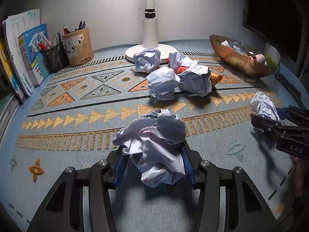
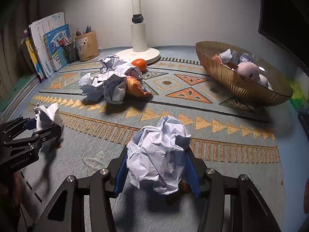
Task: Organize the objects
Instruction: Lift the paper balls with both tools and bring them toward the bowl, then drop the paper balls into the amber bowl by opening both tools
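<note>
In the left wrist view my left gripper point(image 1: 153, 155) is shut on a crumpled paper ball with red marks point(image 1: 154, 141), held a little above the patterned cloth point(image 1: 77, 116). At that view's right edge my right gripper point(image 1: 271, 116) holds a plain white paper ball point(image 1: 263, 104). In the right wrist view the right gripper point(image 2: 158, 160) is shut on that white ball point(image 2: 158, 150), and the left gripper point(image 2: 41, 125) shows at the left with its paper point(image 2: 48, 114). Several more crumpled papers point(image 1: 173, 77) point(image 2: 108, 83) lie heaped mid-table.
A ribbed brown bowl point(image 1: 237, 61) point(image 2: 231, 81) at the right holds paper balls and pale round things. An orange point(image 2: 139, 64) and an orange wrapper point(image 2: 135, 87) lie by the heap. A white lamp point(image 1: 150, 38), pen holders point(image 1: 78, 46) and books point(image 1: 23, 54) line the back.
</note>
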A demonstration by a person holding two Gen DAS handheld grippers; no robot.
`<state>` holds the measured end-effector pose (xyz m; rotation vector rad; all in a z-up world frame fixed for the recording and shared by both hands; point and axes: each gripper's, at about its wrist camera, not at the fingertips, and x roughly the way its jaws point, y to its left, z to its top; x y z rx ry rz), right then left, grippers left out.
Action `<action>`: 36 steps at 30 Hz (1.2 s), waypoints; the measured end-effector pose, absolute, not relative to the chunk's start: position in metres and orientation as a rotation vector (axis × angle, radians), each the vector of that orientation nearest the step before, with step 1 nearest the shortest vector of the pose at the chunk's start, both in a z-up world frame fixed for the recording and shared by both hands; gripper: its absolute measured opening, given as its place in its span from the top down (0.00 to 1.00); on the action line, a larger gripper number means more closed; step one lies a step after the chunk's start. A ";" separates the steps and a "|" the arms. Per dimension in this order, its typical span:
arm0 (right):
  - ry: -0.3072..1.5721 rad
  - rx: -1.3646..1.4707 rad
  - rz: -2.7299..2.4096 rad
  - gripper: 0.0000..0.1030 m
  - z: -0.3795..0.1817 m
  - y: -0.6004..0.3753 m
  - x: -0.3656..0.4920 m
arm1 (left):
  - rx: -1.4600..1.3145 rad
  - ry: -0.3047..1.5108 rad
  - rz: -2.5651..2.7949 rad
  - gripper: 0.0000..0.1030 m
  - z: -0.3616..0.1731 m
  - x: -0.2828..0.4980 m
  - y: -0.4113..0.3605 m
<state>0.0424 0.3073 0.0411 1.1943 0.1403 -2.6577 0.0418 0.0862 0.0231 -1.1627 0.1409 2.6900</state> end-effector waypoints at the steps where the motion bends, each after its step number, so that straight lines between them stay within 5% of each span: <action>1: 0.140 1.193 -2.659 0.50 0.041 0.307 0.042 | -1.163 0.143 2.690 0.54 0.023 0.042 0.087; 8: 0.093 1.138 -2.718 0.50 0.049 0.314 0.047 | -1.164 0.078 2.651 0.54 0.039 0.034 0.097; 19: -0.280 0.896 -2.858 0.50 0.140 0.421 0.035 | -0.866 0.088 2.499 0.54 0.160 -0.046 0.232; 27: -0.438 0.807 -3.054 0.50 0.193 0.503 -0.033 | -0.870 0.040 2.444 0.54 0.151 -0.122 0.312; 29: -0.424 0.823 -3.058 0.50 0.194 0.504 -0.052 | -0.859 0.040 2.445 0.49 0.146 -0.131 0.323; 31: -0.394 0.846 -3.070 0.40 0.192 0.503 -0.070 | -0.865 0.056 2.430 0.22 0.140 -0.138 0.333; 33: -0.379 0.901 -3.078 0.25 0.186 0.506 -0.086 | -0.896 0.074 2.433 0.19 0.133 -0.141 0.334; 36: -0.420 0.970 -3.053 0.25 0.172 0.516 -0.090 | -0.914 0.103 2.429 0.19 0.129 -0.132 0.324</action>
